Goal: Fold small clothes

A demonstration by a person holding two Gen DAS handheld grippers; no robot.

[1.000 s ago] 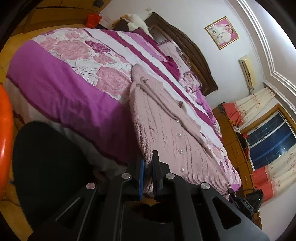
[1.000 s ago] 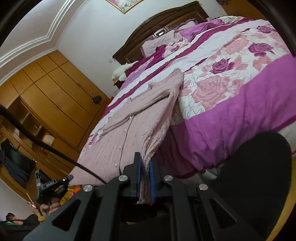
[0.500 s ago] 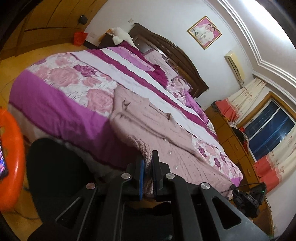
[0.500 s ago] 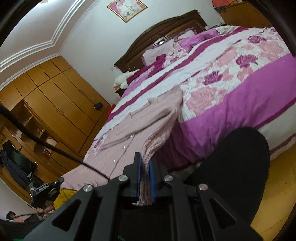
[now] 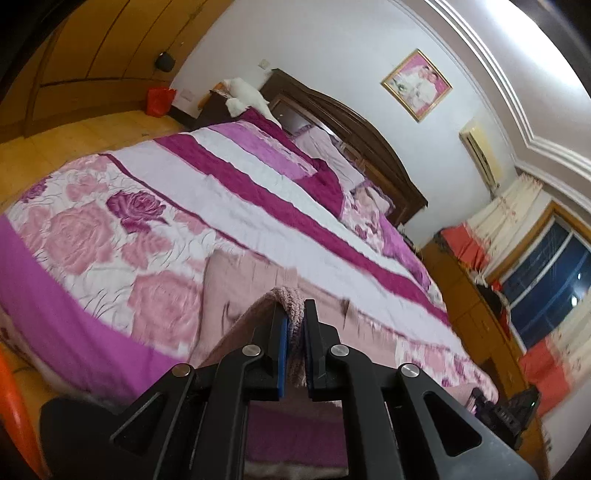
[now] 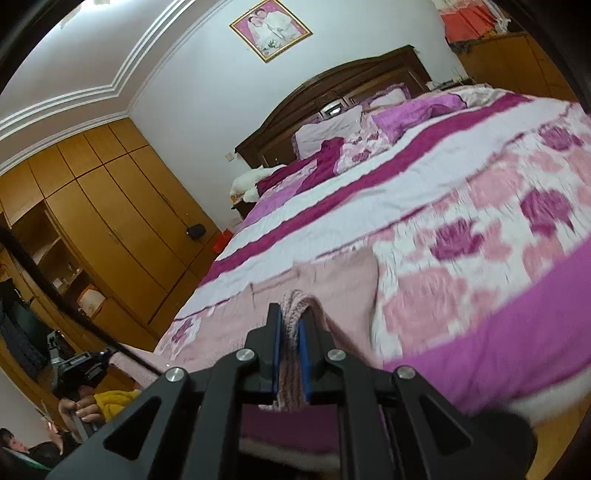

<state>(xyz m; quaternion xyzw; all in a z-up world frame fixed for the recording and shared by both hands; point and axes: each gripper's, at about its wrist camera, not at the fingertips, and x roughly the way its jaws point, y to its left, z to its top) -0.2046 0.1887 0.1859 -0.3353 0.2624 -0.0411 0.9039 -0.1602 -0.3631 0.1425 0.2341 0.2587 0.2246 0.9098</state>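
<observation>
Compared with half a second back: both views swung further up over the bed (image 5: 258, 192), with more of the quilt and headboard (image 6: 332, 92) showing and less floor. Knit hem now bunched higher between the pads, poking above the fingertips rather than hanging below.

Left claw (image 5: 294, 321) nearly closed, pinching an edge of the pink knit cardigan (image 5: 243, 280). Right claw (image 6: 290, 325) likewise almost shut, clamped on another bunch of the same garment. Rest of the cardigan spread flat on the near part of the floral quilt, trailing from each grip toward the bed's middle; blurred by motion, so buttons not discernible.

Around: framed portrait (image 6: 270, 27) above the headboard, wooden wardrobe (image 6: 110, 206), curtained window (image 5: 546, 273), white plush toy (image 5: 245, 96) by the pillows, orange object (image 5: 14, 417) at the left view's lower edge.
</observation>
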